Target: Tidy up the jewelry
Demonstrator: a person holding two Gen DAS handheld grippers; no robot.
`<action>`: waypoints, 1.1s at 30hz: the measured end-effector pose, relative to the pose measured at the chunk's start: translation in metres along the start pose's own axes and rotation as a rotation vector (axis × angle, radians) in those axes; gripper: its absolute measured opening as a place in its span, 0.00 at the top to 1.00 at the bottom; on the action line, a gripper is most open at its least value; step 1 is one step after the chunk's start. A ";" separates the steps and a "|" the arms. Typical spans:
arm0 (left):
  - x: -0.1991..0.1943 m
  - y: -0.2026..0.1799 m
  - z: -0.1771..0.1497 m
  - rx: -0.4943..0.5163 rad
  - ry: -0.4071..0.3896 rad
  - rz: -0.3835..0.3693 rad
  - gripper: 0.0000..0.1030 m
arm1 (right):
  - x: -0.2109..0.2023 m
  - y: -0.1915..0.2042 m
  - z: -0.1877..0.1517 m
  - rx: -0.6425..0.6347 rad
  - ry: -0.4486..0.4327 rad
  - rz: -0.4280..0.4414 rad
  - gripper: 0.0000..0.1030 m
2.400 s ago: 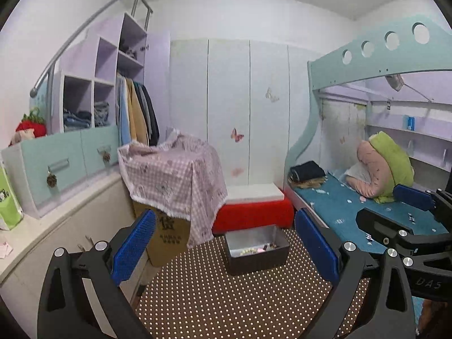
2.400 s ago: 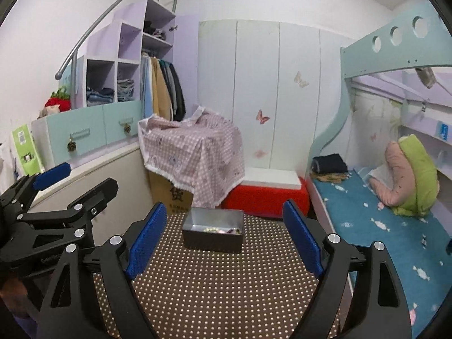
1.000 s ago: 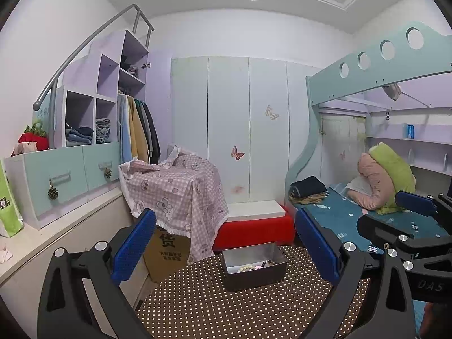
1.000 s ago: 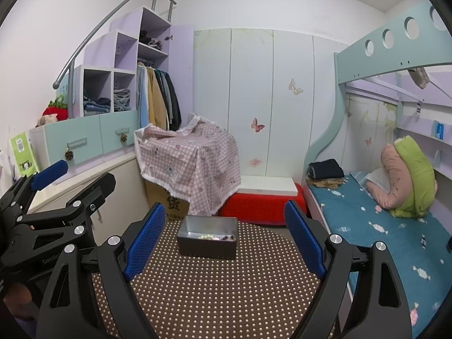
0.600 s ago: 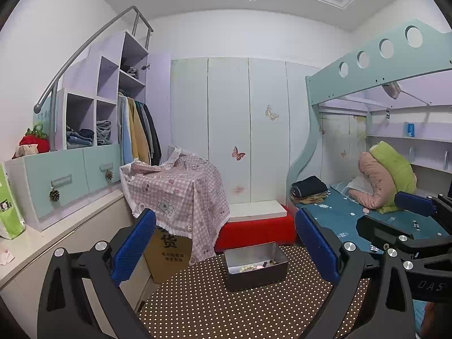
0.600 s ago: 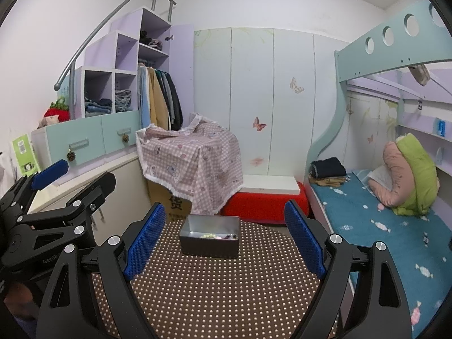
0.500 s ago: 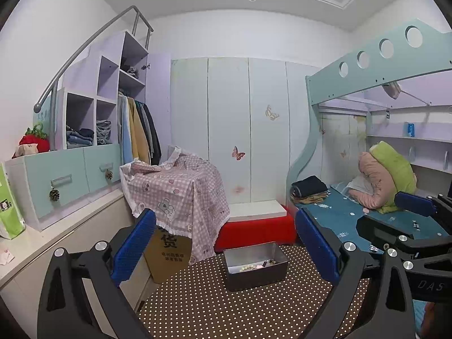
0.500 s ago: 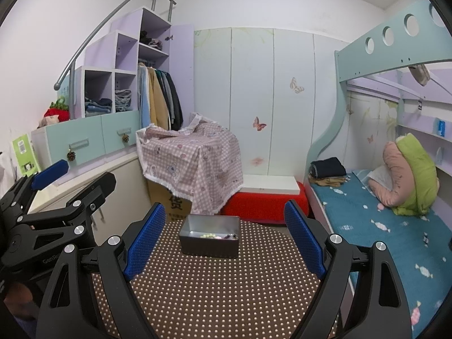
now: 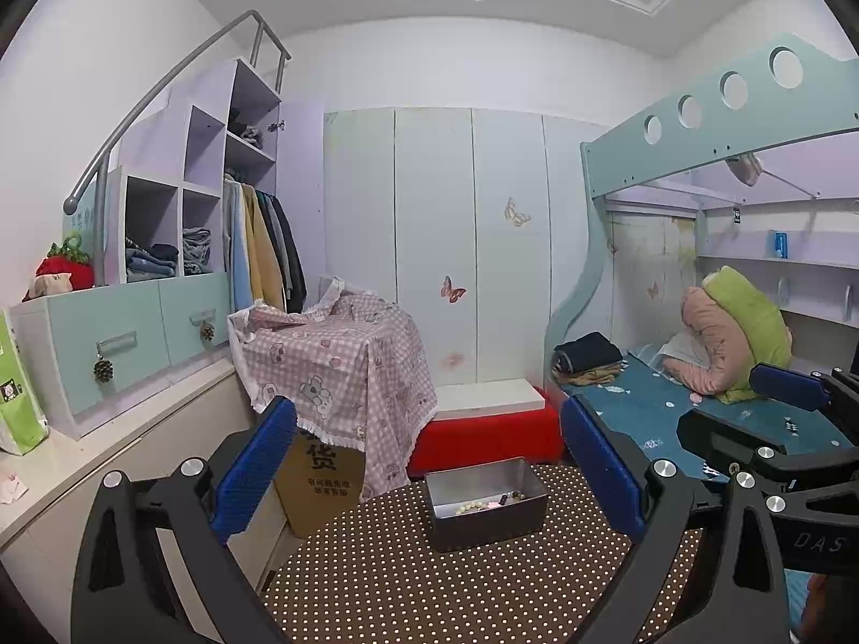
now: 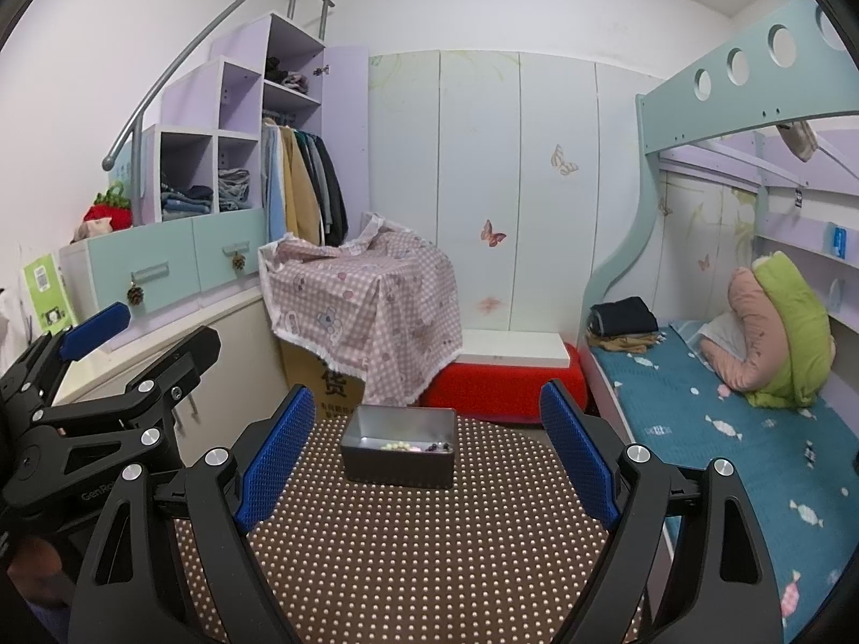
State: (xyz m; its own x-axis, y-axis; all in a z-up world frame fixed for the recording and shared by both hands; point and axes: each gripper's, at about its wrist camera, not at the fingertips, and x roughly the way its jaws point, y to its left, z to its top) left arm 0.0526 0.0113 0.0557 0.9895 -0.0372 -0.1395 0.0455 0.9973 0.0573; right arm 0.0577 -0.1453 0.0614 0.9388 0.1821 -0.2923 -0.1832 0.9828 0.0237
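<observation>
Bedroom furniture rings a brown bench (image 10: 419,547) covered in white dots. From the left: a stepped lilac shelf unit (image 9: 204,172) with two teal drawers (image 9: 145,333), each hung with one pine cone; hanging coats; a cardboard box (image 9: 322,472) under a pink checked cloth (image 9: 343,365); a four-panel wardrobe (image 9: 456,236) with butterfly stickers; a red stool (image 9: 483,434); then a bunk bed (image 10: 714,418) with one green and one pink pillow. One grey metal tray (image 10: 399,453) sits at the bench's far edge, and the jewelry (image 10: 413,446) lies inside it as a small heap of pale and dark beads, too small to count. Two grippers show: the left gripper (image 9: 429,477) and the right gripper (image 10: 427,456), each with two blue-padded fingers spread wide apart and nothing between them, both held short of the tray.
</observation>
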 end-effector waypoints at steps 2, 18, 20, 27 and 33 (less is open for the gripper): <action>0.000 0.000 0.000 -0.001 0.001 -0.002 0.07 | 0.000 0.000 0.000 0.001 0.001 0.000 0.19; 0.001 0.001 -0.004 0.001 0.003 -0.004 0.07 | 0.002 -0.001 -0.002 0.003 0.002 0.003 0.19; 0.001 0.001 -0.003 0.000 0.004 -0.004 0.07 | 0.001 -0.001 -0.001 0.002 0.001 0.002 0.19; 0.001 0.001 -0.004 0.001 0.005 -0.004 0.07 | 0.001 -0.001 0.000 0.002 0.003 0.001 0.19; 0.001 0.001 -0.003 0.001 0.005 -0.004 0.07 | 0.002 -0.001 -0.001 0.002 0.003 0.002 0.19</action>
State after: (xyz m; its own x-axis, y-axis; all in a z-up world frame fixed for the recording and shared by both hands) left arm 0.0536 0.0125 0.0522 0.9886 -0.0413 -0.1447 0.0500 0.9971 0.0574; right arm 0.0591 -0.1462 0.0599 0.9377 0.1837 -0.2949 -0.1842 0.9825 0.0264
